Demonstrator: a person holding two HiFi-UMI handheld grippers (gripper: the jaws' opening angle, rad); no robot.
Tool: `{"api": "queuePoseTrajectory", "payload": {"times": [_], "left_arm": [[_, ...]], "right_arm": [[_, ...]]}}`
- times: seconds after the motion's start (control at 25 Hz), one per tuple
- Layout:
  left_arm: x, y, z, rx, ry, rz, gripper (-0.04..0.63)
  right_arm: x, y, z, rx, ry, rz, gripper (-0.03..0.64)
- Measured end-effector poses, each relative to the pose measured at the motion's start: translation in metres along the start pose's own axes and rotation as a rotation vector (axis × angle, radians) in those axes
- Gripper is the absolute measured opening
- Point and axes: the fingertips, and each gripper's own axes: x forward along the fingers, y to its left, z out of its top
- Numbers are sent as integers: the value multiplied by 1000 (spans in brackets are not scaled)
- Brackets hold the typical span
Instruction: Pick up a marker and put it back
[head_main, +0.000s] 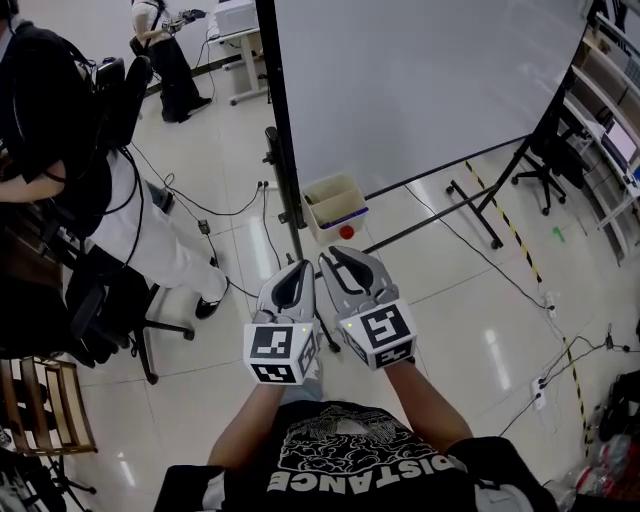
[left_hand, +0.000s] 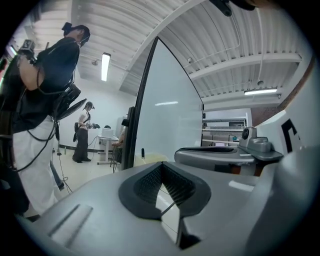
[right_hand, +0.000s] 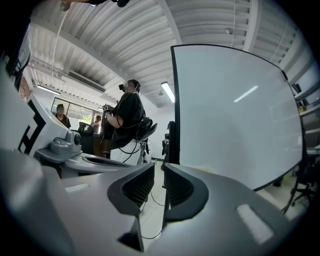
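Observation:
I cannot pick out a marker in any view. A large whiteboard (head_main: 420, 80) on a black stand rises ahead of me, with a pale box (head_main: 333, 203) at its foot and a small red object (head_main: 346, 232) beside the box. Both grippers hang side by side in the air above the floor, pointing toward the board. My left gripper (head_main: 297, 266) is shut, its tips touching, with nothing between them (left_hand: 162, 164). The right gripper (head_main: 338, 258) stands open by a narrow gap and holds nothing (right_hand: 159, 167). The whiteboard (left_hand: 165, 125) fills the middle of the left gripper view, and in the right gripper view the whiteboard (right_hand: 235, 110) takes up the right side.
A person in black and white (head_main: 60, 150) sits on an office chair (head_main: 110, 300) at the left. Another person (head_main: 165, 50) stands far back by a desk. Cables (head_main: 215, 235) trail over the tiled floor. The stand's feet (head_main: 475, 210) stick out. A wooden chair (head_main: 45, 400) is at the lower left.

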Motion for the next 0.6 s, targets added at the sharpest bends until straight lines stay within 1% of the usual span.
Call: {"api": "queuePoseTrajectory", "payload": {"times": [0.28, 0.4, 0.6], "left_arm": [[24, 32, 9, 2, 11, -3, 6], [33, 42, 10, 2, 14, -5, 6], [44, 55, 9, -3, 22, -9, 6]], "right_arm": [[45, -13, 4, -17, 14, -20, 47], [61, -20, 0, -20, 27, -25, 64], [82, -29, -6, -22, 44, -39, 70]]}}
